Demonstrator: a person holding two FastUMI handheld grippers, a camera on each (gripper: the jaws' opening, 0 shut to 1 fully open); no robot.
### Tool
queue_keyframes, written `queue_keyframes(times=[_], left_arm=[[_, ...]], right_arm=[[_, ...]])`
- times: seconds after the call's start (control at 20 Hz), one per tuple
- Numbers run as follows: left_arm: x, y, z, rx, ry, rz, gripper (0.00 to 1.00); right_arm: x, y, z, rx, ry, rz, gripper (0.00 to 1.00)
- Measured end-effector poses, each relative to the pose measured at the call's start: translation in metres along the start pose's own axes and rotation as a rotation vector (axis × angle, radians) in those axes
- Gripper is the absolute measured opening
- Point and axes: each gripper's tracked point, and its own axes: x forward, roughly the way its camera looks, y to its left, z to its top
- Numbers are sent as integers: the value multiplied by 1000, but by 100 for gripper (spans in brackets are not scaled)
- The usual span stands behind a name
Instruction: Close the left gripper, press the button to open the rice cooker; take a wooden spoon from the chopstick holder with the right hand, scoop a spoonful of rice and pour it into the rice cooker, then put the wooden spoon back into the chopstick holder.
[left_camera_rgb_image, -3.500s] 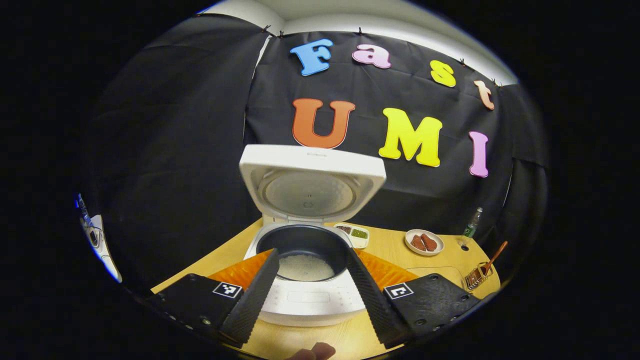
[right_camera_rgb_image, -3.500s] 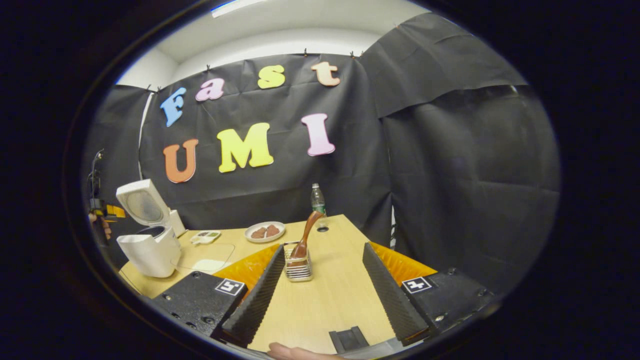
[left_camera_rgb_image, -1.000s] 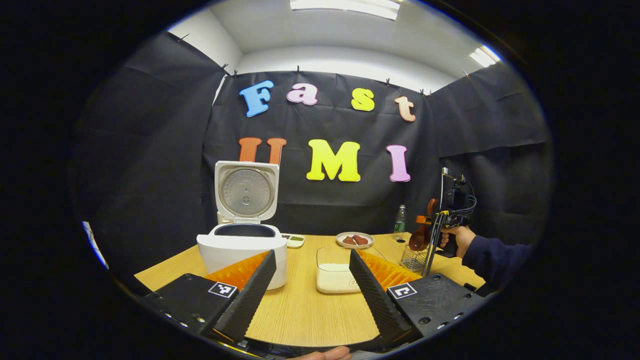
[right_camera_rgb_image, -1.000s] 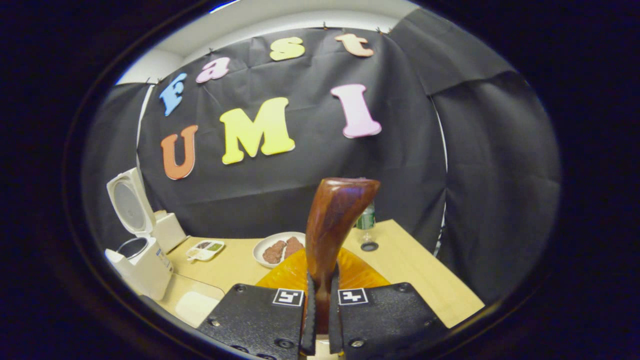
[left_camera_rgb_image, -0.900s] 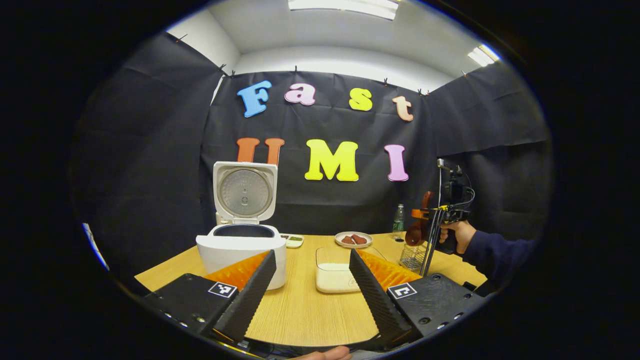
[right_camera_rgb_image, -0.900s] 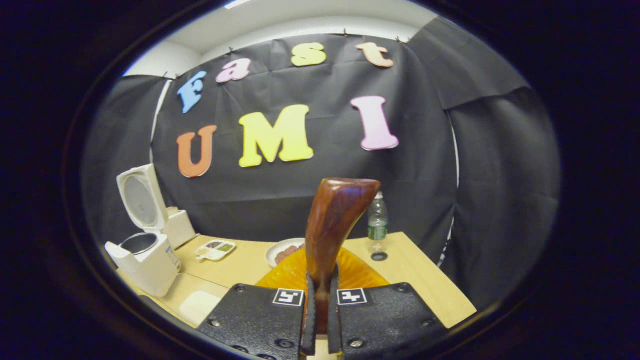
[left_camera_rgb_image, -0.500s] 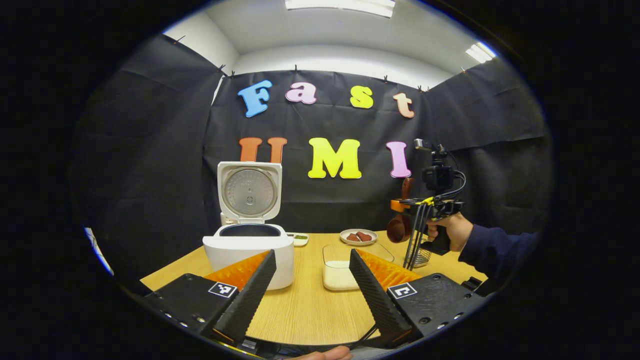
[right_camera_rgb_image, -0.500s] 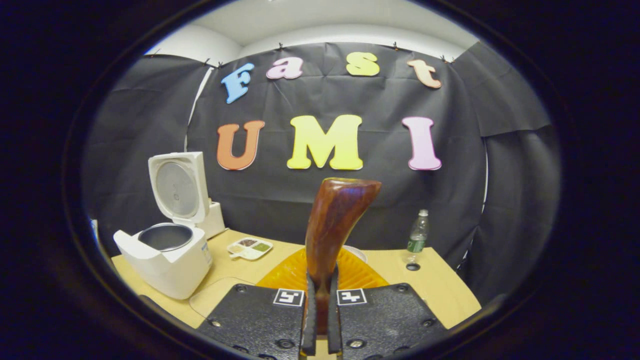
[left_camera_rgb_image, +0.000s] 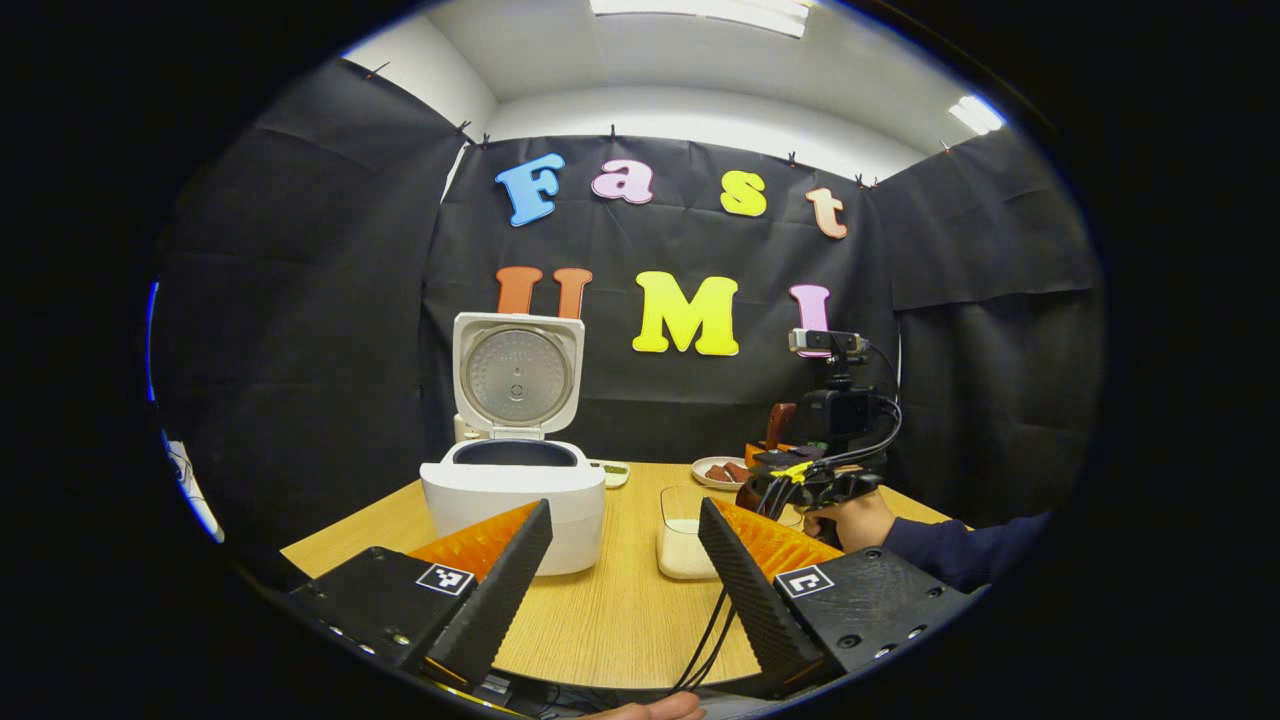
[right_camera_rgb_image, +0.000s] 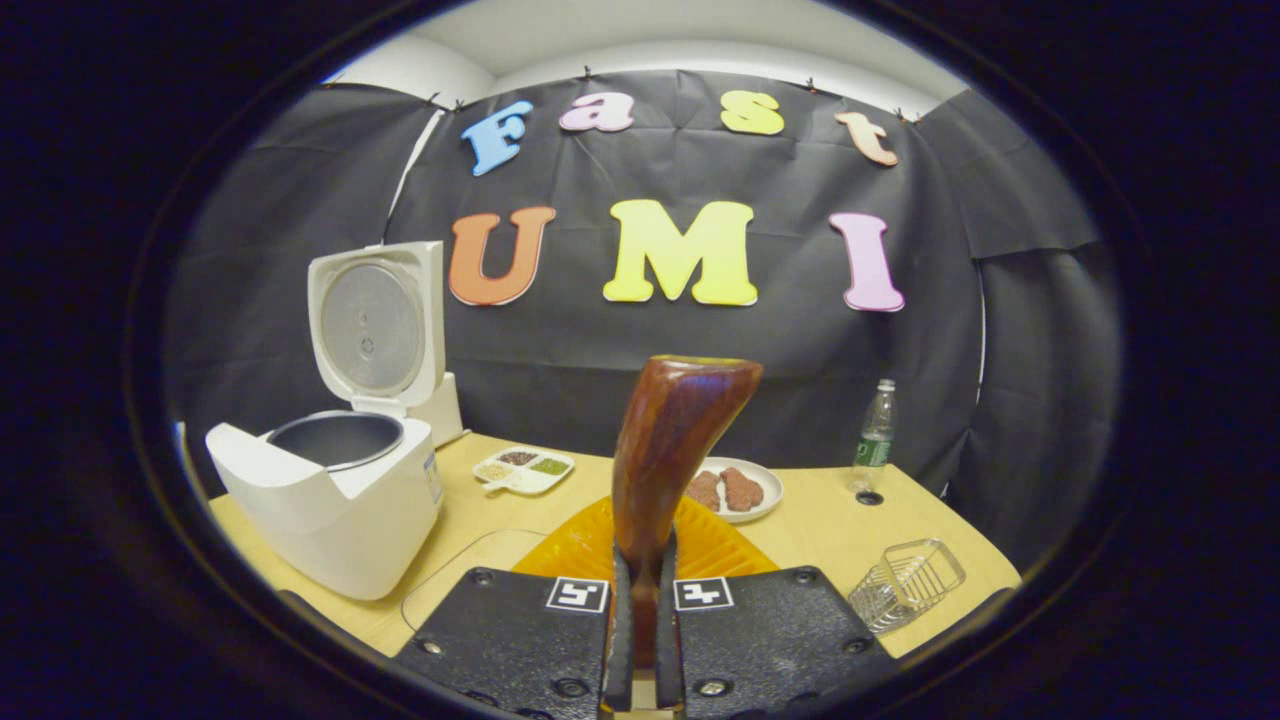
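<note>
Wooden spoon stands upright between the two fingers of the right tool, which are pressed together on its handle; the handle end rises above them. The right gripper view shows the empty wire chopstick holder at the near right on the desk, and to the left the white rice cooker with its lid raised. Farther behind are a small divided dish, a plate with brown pieces, and a bottle at the far right.

From the left gripper view, the left tool has its fingers spread wide apart and holds nothing. Between them, farther on, lies a clear container of rice on the desk, just to the right of the rice cooker. At the right, a hand with a dark sleeve holds the right tool near the container of rice, on its right side; the spoon there is mostly hidden.
</note>
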Motion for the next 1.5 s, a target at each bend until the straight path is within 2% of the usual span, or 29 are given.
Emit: queue_keyframes(times=[0.25, 0.45, 0.5, 0.6, 0.65, 0.8, 1.05, 1.15, 1.3, 1.5], left_arm=[[2, 0, -1, 35, 1, 10, 94], [2, 0, -2, 17, 2, 6, 94], [2, -1, -4, 11, 4, 4, 94], [5, 2, -6, 6, 9, 8, 94], [7, 3, -8, 3, 15, 12, 94], [5, 7, -10, 1, 25, 15, 94], [7, 13, -10, -26, 19, 20, 94], [6, 18, -10, -29, 19, 28, 94], [9, 21, -13, -29, 24, 40, 94], [13, 26, -18, -25, 35, 55, 94]], right_arm=[[4, -9, -22, -116, -7, -106, 11], [13, -10, -46, -87, 67, -122, 11], [13, -2, -48, -46, 84, -96, 11], [13, 20, -61, 113, 149, -26, 11], [12, 22, -66, 171, 173, -20, 11], [12, 31, -66, 255, 207, 19, 11], [20, 45, -72, 328, 268, 117, 11], [21, 50, -73, 431, 313, 158, 11], [23, 59, -69, 650, 356, 223, 11], [21, 42, -46, 674, 289, 220, 11]])
